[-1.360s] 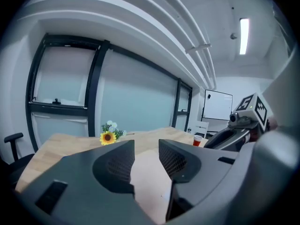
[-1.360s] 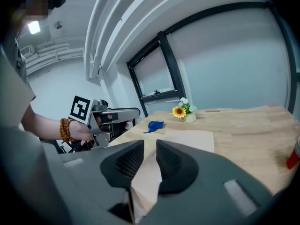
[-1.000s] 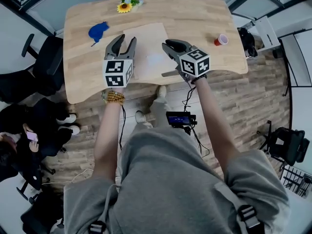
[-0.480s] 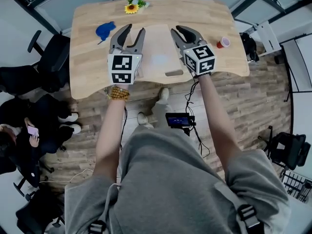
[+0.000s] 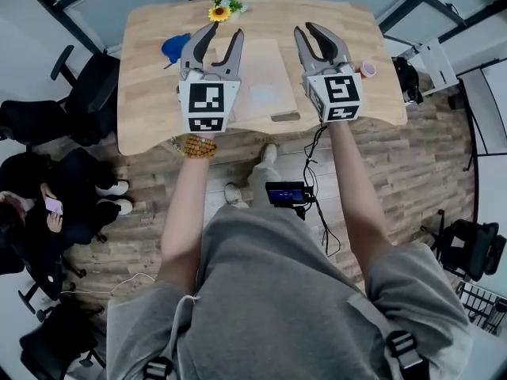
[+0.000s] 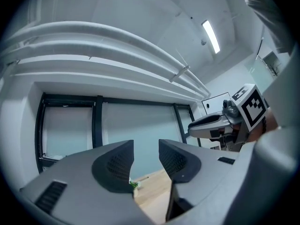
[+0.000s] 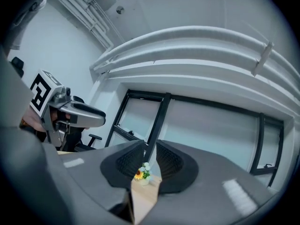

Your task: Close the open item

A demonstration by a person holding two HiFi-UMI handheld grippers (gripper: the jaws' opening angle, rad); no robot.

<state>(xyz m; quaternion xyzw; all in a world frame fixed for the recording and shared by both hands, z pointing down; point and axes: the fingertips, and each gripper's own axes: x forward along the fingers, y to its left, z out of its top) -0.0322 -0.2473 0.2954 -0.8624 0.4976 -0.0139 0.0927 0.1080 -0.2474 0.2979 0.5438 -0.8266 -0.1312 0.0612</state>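
Both held above the wooden table (image 5: pixel 146 101): my left gripper (image 5: pixel 225 30) with jaws moderately apart, my right gripper (image 5: pixel 305 28) at a narrow gap, neither holding anything; the pale flat rectangular item (image 5: pixel 265 85) lies on the table between them, with a blue object (image 5: pixel 174 47), red cup (image 5: pixel 368 69) and sunflower bunch (image 5: pixel 220 10) beyond.

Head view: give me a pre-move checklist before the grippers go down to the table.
1. Left gripper empty, jaws apart: ok.
2. Right gripper empty, jaws apart by a narrower gap: ok.
3. Both aimed at the table: not ok; both gripper views show mostly window and ceiling.
4. Open item picked out: cannot tell; the pale flat panel mid-table shows no clear opening.
5. Blue object, flowers and red cup apart from the panel: ok.
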